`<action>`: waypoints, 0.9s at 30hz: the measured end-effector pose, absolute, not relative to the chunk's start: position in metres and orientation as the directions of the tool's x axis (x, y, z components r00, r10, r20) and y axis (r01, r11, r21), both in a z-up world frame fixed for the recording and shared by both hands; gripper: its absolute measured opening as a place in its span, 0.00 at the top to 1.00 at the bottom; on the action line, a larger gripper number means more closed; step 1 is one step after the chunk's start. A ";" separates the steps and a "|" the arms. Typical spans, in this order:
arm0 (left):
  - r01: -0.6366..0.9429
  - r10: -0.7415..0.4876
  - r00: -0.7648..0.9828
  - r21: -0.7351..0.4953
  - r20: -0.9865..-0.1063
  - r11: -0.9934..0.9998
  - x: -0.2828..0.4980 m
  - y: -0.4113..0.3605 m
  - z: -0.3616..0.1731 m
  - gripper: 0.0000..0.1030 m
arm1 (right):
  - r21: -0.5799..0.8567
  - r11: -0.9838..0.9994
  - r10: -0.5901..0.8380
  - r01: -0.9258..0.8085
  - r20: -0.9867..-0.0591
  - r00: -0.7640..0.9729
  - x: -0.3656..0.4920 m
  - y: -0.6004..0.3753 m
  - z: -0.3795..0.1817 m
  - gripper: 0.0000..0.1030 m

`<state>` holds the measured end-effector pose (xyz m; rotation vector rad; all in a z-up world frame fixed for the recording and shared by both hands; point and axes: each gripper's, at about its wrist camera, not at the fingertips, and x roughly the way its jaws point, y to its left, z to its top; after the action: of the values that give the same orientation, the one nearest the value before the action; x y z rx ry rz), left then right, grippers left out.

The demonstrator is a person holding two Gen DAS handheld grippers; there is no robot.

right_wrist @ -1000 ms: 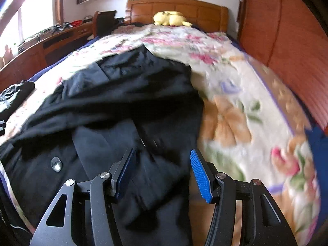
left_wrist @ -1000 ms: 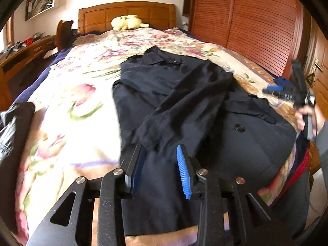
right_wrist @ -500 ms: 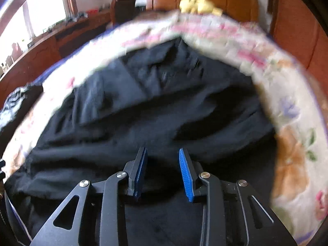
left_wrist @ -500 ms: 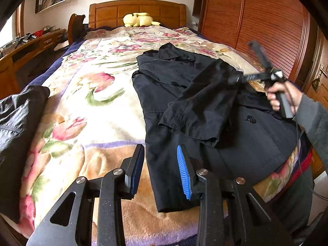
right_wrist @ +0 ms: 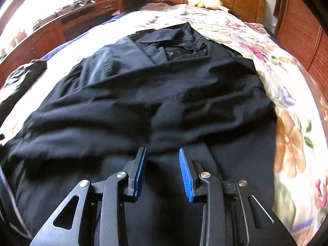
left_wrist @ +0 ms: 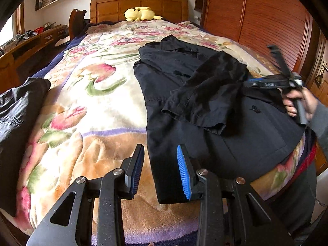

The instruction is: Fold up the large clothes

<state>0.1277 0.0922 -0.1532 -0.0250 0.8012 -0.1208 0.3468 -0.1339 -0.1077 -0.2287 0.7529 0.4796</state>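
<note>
The black coat [left_wrist: 205, 106] lies on the bed [left_wrist: 86, 106], sleeve now folded across — right hand-held gripper [right_wrist: 162, 170], narrowed since, pinches nothing; left hand-held gripper [left_wrist: 161, 170] stays part-spread, empty.

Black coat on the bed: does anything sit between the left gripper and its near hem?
Nothing visible does. The left gripper hangs over the black coat at its near left edge, jaws apart, with only the floral blanket beside it. The other dark garment lies well off to the left.

Open floral blanket [left_wrist: 98, 110] left of the black coat [left_wrist: 205, 123]; dark garment [left_wrist: 18, 110] at bed's left edge.
</note>
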 end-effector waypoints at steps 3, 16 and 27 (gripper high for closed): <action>0.100 -0.119 0.684 -0.069 -0.719 0.993 0.126 0.093 -0.157 0.67 | -0.033 0.860 0.347 -0.509 -0.693 0.632 0.315 -0.150 -0.106 0.67; 0.071 -0.097 0.657 -0.067 -0.748 0.995 0.126 0.095 -0.180 0.67 | -0.075 0.862 0.334 -0.502 -0.660 0.673 0.269 -0.164 -0.136 0.43; 0.066 -0.105 0.666 -0.082 -0.739 0.994 0.128 0.097 -0.186 0.67 | -0.063 0.865 0.330 -0.498 -0.675 0.660 0.269 -0.167 -0.133 0.42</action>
<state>0.1277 0.0967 -0.1858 -0.0495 0.8369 -0.0967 0.2692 -0.1674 -0.1333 -0.2521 0.7093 0.4740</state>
